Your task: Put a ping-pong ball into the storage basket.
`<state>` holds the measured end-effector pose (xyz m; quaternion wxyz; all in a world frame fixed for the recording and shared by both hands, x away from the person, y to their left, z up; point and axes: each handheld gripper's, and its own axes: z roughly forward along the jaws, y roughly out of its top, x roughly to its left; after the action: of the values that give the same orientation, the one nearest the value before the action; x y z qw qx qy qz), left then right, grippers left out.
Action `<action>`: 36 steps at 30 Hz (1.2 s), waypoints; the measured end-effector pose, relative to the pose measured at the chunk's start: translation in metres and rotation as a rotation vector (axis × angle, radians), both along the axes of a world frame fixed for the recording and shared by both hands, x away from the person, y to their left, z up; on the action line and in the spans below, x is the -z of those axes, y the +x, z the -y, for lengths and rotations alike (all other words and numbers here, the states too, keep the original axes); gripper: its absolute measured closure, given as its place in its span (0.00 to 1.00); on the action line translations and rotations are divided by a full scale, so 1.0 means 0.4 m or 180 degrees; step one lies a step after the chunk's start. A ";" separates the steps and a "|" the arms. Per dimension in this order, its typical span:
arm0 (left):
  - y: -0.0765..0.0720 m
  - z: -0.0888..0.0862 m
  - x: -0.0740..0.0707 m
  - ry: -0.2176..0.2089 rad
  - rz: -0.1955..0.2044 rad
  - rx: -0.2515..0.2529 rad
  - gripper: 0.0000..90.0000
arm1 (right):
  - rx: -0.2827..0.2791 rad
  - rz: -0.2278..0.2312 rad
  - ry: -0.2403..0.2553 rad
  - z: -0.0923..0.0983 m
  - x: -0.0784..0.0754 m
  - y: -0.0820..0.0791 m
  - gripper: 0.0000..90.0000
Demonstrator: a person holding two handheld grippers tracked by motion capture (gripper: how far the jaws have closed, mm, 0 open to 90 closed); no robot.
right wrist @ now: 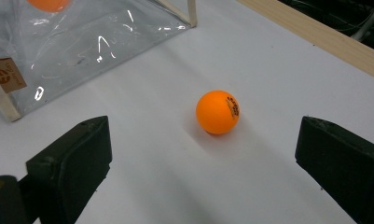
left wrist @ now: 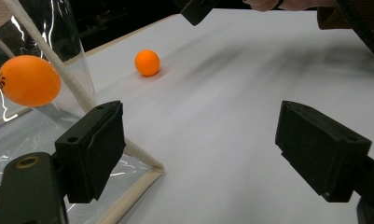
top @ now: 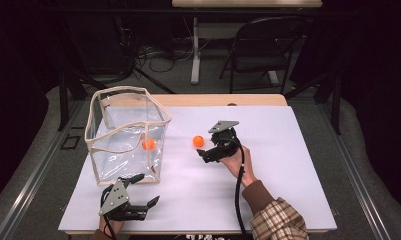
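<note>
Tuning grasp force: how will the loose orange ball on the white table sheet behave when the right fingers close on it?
The small smooth orange ball with printed lettering looks like a table-tennis ball, so probably very light and thin-shelled. It sits free on the flat white table sheet, so an off-centre touch would likely roll it. The right gripper stands open, straddling it; its glossy surface may slip.

I see a white counter (top: 288,165) with a pale wood edge at the far side; on it an orange ball (top: 198,141) with small dark print on its side; a second orange ball (top: 148,144) in a clear bag (top: 108,150) with cream trim and a small brown label; my right gripper (top: 208,152) is black with a grey plate on top, its fingers (right wrist: 70,158) matte black; my left gripper (top: 143,192) is likewise black and grey; the sleeve (top: 280,220) is brown at the cuff, then plaid in tan, white and dark lines.
</note>
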<state>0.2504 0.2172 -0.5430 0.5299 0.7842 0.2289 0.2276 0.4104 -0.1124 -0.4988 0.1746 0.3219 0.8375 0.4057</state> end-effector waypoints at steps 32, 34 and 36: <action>-0.002 -0.003 0.000 -0.0004 0.0001 -0.0008 0.18 | 0.0028 -0.0030 -0.0031 -0.036 0.006 0.058 0.03; -0.002 -0.003 0.001 -0.0002 0.0001 -0.0006 0.18 | 0.0036 -0.0061 -0.0022 -0.043 0.019 0.068 0.03; -0.002 -0.003 0.000 -0.0002 0.0001 -0.0008 0.18 | 0.0039 -0.0078 -0.0015 -0.049 0.026 0.074 0.03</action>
<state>0.2496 0.2185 -0.5432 0.5299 0.7837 0.2299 0.2283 0.4401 -0.0929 -0.5092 0.1676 0.3316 0.8384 0.3987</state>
